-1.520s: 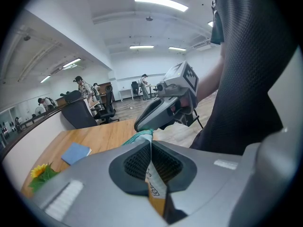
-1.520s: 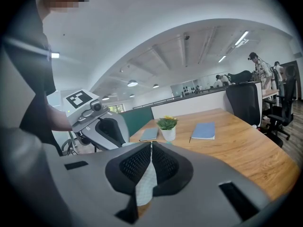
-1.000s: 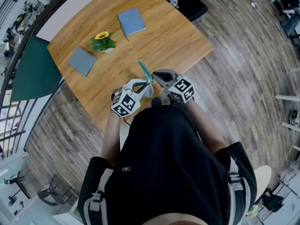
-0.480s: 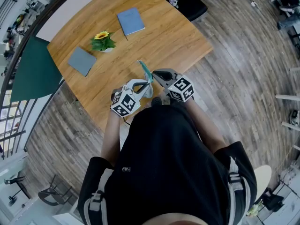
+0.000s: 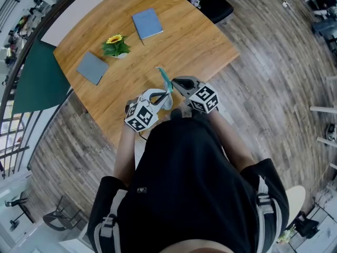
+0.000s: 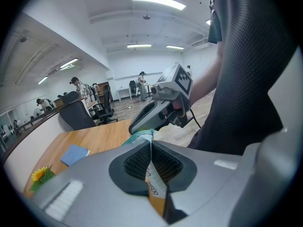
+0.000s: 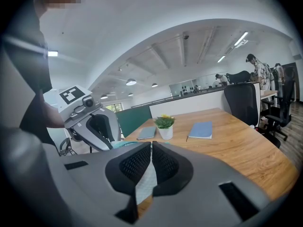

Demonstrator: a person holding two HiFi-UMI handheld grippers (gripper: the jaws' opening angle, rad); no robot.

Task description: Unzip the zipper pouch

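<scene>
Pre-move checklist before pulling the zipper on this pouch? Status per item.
1. Left gripper shut on the pouch: ok.
2. Right gripper shut on pouch fabric: ok.
3. Right gripper on the zipper pull itself: cannot tell.
4. Pouch held between both grippers, above the table near its edge: ok.
5. Zipper closed at present: cannot tell.
6. Flower pot and blue notebook well away from the pouch: ok.

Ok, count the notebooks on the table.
2. The blue notebook lies beyond the sunflower pot, to its right; the grey notebook lies left of the pot. None seem hidden.
</scene>
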